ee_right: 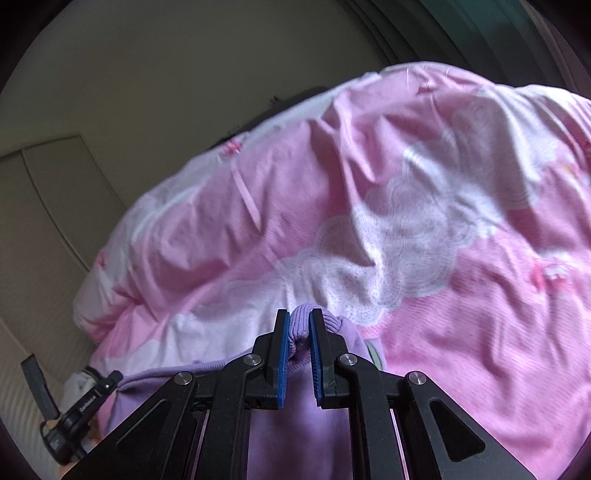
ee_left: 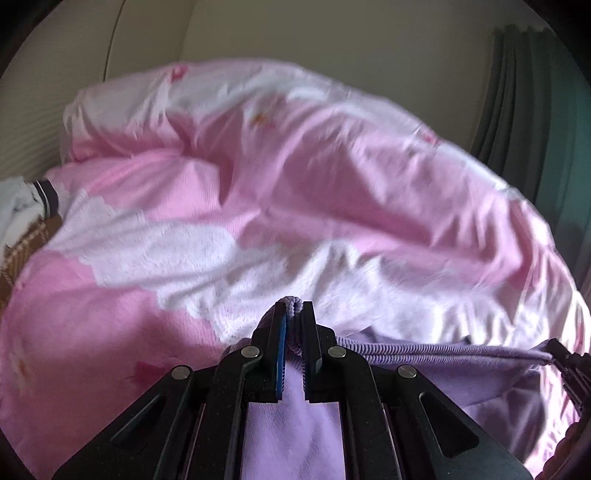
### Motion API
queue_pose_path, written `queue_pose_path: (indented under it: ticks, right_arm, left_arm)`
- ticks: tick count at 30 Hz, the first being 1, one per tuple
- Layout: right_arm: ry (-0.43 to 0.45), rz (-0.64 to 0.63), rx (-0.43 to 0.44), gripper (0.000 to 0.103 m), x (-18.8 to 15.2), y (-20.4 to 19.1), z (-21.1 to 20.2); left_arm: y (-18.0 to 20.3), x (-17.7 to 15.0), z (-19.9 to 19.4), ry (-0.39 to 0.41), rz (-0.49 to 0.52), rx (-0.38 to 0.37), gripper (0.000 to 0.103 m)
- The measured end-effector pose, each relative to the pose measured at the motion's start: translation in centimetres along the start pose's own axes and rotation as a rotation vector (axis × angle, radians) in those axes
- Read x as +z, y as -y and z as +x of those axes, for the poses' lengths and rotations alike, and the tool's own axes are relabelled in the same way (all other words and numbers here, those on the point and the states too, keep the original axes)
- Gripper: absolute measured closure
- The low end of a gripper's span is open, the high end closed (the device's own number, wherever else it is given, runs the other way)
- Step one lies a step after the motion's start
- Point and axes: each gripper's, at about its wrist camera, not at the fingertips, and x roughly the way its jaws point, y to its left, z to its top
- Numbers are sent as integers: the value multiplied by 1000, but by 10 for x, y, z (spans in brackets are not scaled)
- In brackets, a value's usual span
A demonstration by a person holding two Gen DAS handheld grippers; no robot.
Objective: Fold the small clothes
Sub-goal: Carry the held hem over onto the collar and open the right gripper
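Note:
A lilac garment (ee_left: 295,417) with a ribbed hem hangs between my two grippers above a pink and white quilt. My left gripper (ee_left: 294,308) is shut on one end of the ribbed edge, which bunches between its blue pads. The hem stretches taut to the right, to the other gripper's tip (ee_left: 565,356) at the frame edge. In the right wrist view my right gripper (ee_right: 299,316) is shut on the other bunched end of the lilac garment (ee_right: 299,421), cloth hanging below it. The left gripper (ee_right: 88,402) shows at lower left.
The rumpled pink quilt (ee_left: 277,192) with white cloud shapes covers the bed, also the pink quilt (ee_right: 406,221) in the right view. A white and brown checked garment (ee_left: 26,221) lies at the far left. A pale wall (ee_left: 332,33) and dark green curtain (ee_left: 535,110) stand behind.

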Motion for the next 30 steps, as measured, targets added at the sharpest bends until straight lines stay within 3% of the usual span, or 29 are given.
queue_pose_path:
  ticks: [6,9,11,12,13,14,15,16,21,23,25,27,30]
  right_arm:
    - [-62,-44,-57,91,-13,3,35]
    - [-75,-43,-57,84,-17,3,41]
    - [-76,-57,-61,82,-16,0,37]
    - [-72,-64,-64,78,-16,-1,34]
    - [-65,-76,-75,66,-15,-3,30]
    - [-53,-94,-106,56,-15,-6,24]
    - [-40,-103,-123,38,-15,-6,19]
    - [-19,-116,-125,34,-15,-6,12]
    - [31,-216,-173,34,-12,-14,-12]
    - [31,-266,-192,34,-11,-19,-12]
    - [-2,-319,-206,34,-10,-23,-5]
    - [-35,-355,-225,35,-9,-25,4]
    - [-86,-404,-254,34,-11,-25,21]
  left_arm:
    - [-2,-12,32,-74,24,25,94]
    - [-1,-12,30,-78,33,23,92]
    - [0,-11,24,-71,46,31,81]
    - [0,-10,17,-60,57,38,71]
    - [-1,-10,11,-49,66,48,61]
    - [-1,-8,6,-38,75,53,59]
    - [-3,-9,-2,-29,84,54,59]
    - [-5,-8,-7,-26,89,52,59]
    - [-5,-7,-16,-51,168,43,58]
    - [-2,-6,-8,-98,201,12,58]
    - [0,-5,9,-191,224,-39,56]
    - [1,-6,22,-239,253,-29,56]
    - [-1,-7,31,-258,274,-13,56]
